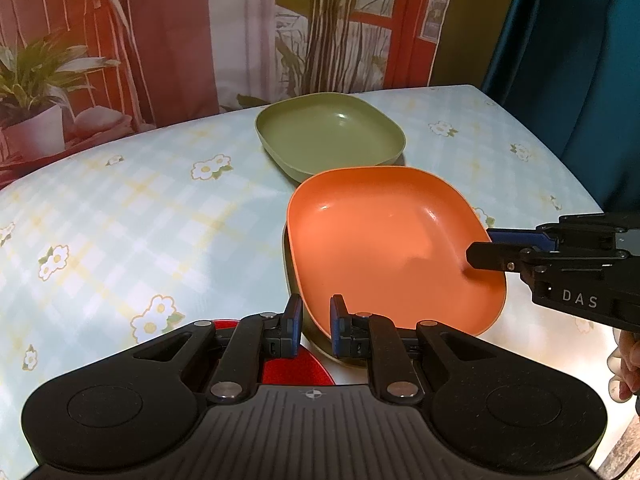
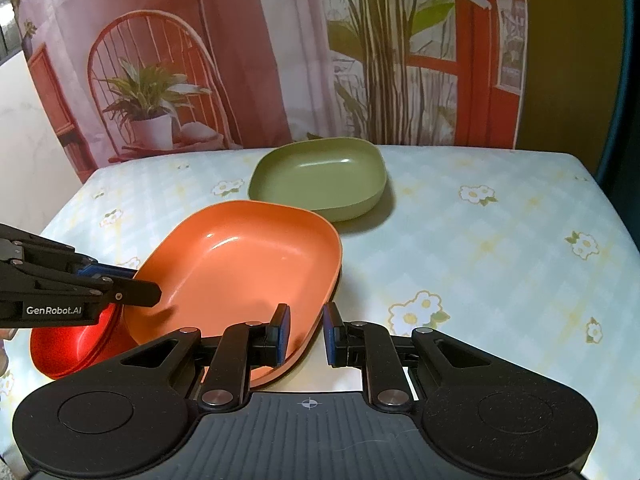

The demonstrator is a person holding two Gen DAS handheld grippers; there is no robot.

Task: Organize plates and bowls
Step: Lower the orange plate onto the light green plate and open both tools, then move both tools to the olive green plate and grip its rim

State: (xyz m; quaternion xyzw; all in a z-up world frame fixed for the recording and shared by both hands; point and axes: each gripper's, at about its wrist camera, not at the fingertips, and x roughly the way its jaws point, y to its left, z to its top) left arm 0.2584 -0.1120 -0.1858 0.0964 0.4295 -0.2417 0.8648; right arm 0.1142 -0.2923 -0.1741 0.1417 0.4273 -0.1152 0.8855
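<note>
An orange plate (image 1: 384, 248) (image 2: 240, 272) is tilted above the flowered tablecloth, and each gripper grips one side of its rim. My left gripper (image 1: 316, 312) (image 2: 136, 280) is shut on the plate's left rim. My right gripper (image 2: 306, 320) (image 1: 486, 246) is shut on the opposite rim. Under the orange plate an olive dish (image 1: 320, 346) shows as a dark rim; I cannot tell whether it is held too. A red bowl (image 1: 298, 364) (image 2: 68, 344) sits below the left gripper. A green dish (image 1: 332, 140) (image 2: 320, 176) stands farther back on the table.
The table (image 1: 120, 220) (image 2: 480, 260) carries a pale checked cloth with flowers. Behind its far edge hangs a printed backdrop (image 2: 280, 60) of a chair and plants. A dark teal curtain (image 1: 580, 40) is at the right. A person's hand (image 1: 624, 364) shows behind the right gripper.
</note>
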